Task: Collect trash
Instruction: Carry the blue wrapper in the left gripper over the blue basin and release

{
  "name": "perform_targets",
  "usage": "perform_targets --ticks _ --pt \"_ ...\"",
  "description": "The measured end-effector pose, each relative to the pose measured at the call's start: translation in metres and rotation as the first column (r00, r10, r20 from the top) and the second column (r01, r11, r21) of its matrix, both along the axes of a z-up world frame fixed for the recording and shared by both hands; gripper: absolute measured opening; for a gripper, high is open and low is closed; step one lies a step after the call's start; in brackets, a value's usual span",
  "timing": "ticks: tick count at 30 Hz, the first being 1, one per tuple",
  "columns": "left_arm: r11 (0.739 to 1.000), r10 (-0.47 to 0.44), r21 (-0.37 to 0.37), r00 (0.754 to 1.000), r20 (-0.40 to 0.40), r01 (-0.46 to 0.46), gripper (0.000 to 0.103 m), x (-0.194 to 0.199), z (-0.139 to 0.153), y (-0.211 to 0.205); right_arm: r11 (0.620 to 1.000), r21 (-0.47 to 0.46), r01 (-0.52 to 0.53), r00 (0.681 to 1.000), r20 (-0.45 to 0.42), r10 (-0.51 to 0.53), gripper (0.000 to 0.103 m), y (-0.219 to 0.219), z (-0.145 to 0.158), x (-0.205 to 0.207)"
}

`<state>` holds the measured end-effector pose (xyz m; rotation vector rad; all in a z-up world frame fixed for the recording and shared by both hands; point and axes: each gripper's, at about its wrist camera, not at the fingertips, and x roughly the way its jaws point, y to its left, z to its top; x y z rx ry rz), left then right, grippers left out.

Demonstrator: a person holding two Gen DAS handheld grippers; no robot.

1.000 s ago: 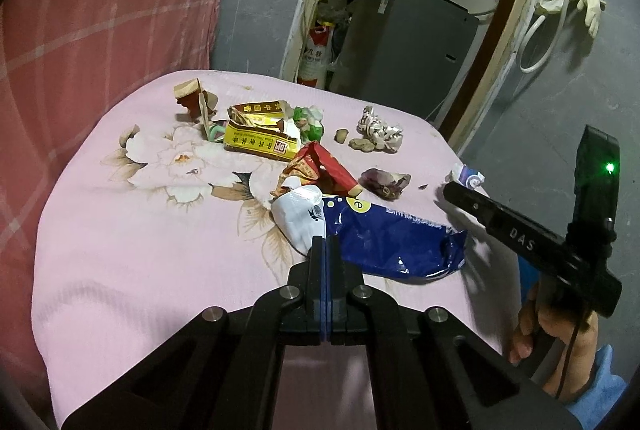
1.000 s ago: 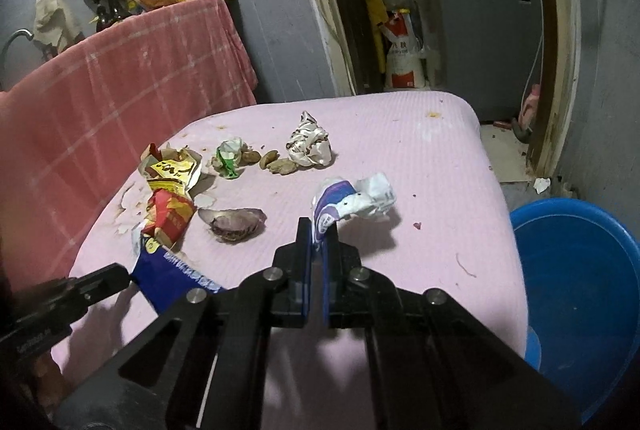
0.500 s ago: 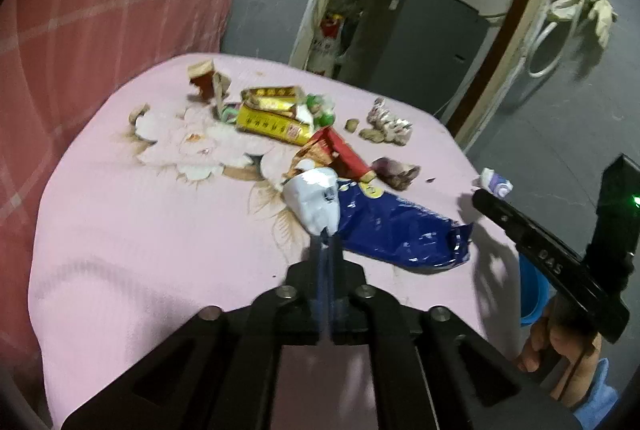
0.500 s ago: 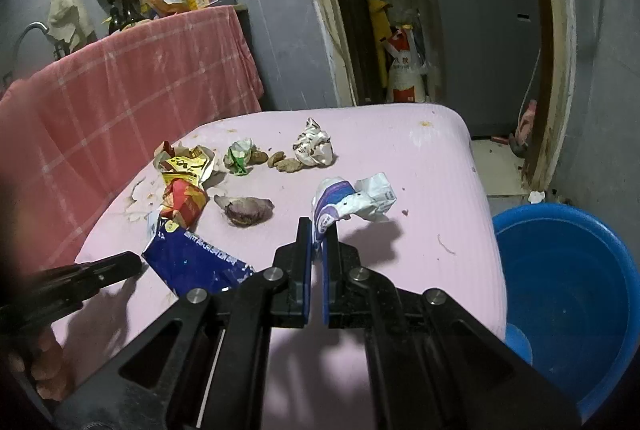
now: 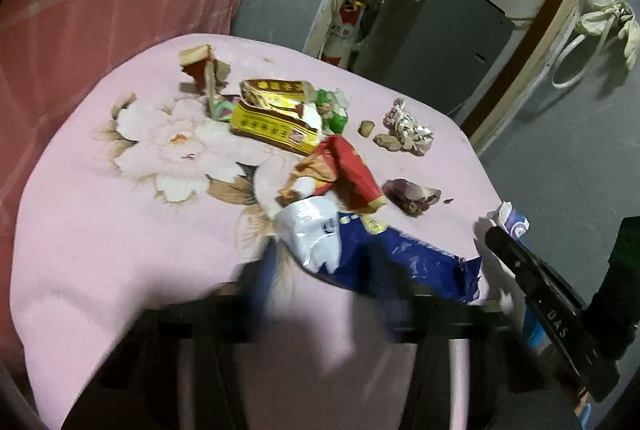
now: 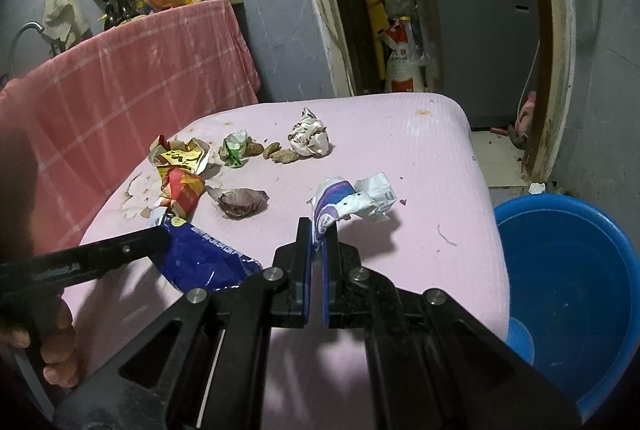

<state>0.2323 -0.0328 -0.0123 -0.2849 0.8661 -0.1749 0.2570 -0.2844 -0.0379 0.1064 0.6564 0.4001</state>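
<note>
The right gripper [image 6: 316,254] is pressed together on a crumpled white-and-purple wrapper [image 6: 352,200], pinching its purple lower end so that the white, printed part sticks up and forward past the fingertips, off the pink tablecloth [image 6: 420,158]. To the right of and below these tongs a blue plastic basin [image 6: 580,270] stands on the floor beside the table, the likely place for the trash. The left gripper [image 5: 324,270] is heavily blurred; its two fingers appear spread apart on either side of the white end of a blue-and-white snack bag [image 5: 360,246] that lies flat just ahead of them, though whether they touch it I cannot tell. Just beyond that bag sits a crumpled red-and-orange packet [image 5: 344,178], to its right a purple onion skin [image 5: 412,192], and farther out a torn yellow carton [image 5: 276,114], a green-and-white wrapper [image 5: 332,106], a few brown nut shells [image 5: 384,138] and a balled white wrapper [image 5: 408,126]. All of this looks very light and limp: foil and paper that fold under a pinch and can slide out if caught only by a smooth flat face. A raised crease or a torn edge seems the safest hold. The snack bag is long and floppy, so its far end will probably trail, and the onion skin may crumble.
</note>
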Motion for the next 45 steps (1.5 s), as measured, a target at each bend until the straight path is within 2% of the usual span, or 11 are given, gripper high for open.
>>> perform_targets --ticks 6,10,13,17,22,28,33,35,38,40,45 --pt "0.999 -0.003 0.037 1.0 0.03 0.001 0.021 -0.005 0.0 -0.004 1.0 0.011 -0.002 1.0 -0.005 0.002 0.005 -0.004 -0.002 -0.002" --pt "0.999 -0.008 0.04 0.999 0.048 0.006 0.019 -0.009 0.001 -0.007 1.0 0.012 -0.007 1.0 0.007 0.007 0.005 -0.004 -0.001 -0.005" --pt "0.999 -0.024 0.028 0.995 0.096 0.022 0.018 -0.02 0.008 -0.009 1.0 0.018 -0.005 0.999 0.033 0.005 0.005 -0.007 0.003 -0.011" --pt "0.998 -0.04 0.048 0.977 0.211 0.03 0.018 -0.041 0.023 -0.013 1.0 0.01 0.005 0.995 0.097 -0.006 0.005 -0.011 0.013 -0.022" --pt "0.999 -0.035 0.043 0.931 0.363 0.021 0.017 -0.057 0.049 -0.022 0.998 -0.009 0.064 0.962 0.268 -0.06 0.005 -0.022 0.043 -0.047" --pt "0.998 -0.057 0.049 0.853 0.518 0.037 0.018 -0.06 0.08 -0.057 0.985 0.019 0.171 0.87 0.465 -0.16 0.006 -0.05 0.076 -0.079" --pt "0.994 -0.104 0.046 0.798 0.593 0.096 0.018 -0.049 0.093 -0.102 0.963 0.058 0.264 0.804 0.538 -0.253 0.007 -0.08 0.088 -0.092" --pt "0.991 -0.124 0.041 0.787 0.605 0.125 0.018 -0.043 0.093 -0.119 0.953 0.069 0.294 0.791 0.543 -0.283 0.007 -0.092 0.089 -0.093" --pt "0.985 -0.159 0.046 0.78 0.605 0.165 0.018 -0.03 0.089 -0.147 0.937 0.075 0.34 0.785 0.527 -0.327 0.008 -0.109 0.086 -0.092" --pt "0.98 -0.188 0.059 0.785 0.59 0.19 0.018 -0.022 0.083 -0.166 0.925 0.077 0.372 0.787 0.502 -0.358 0.008 -0.122 0.082 -0.088" --pt "0.963 -0.259 0.06 0.829 0.495 0.264 0.018 0.003 0.068 -0.208 0.896 0.094 0.434 0.82 0.371 -0.436 0.008 -0.156 0.065 -0.069"
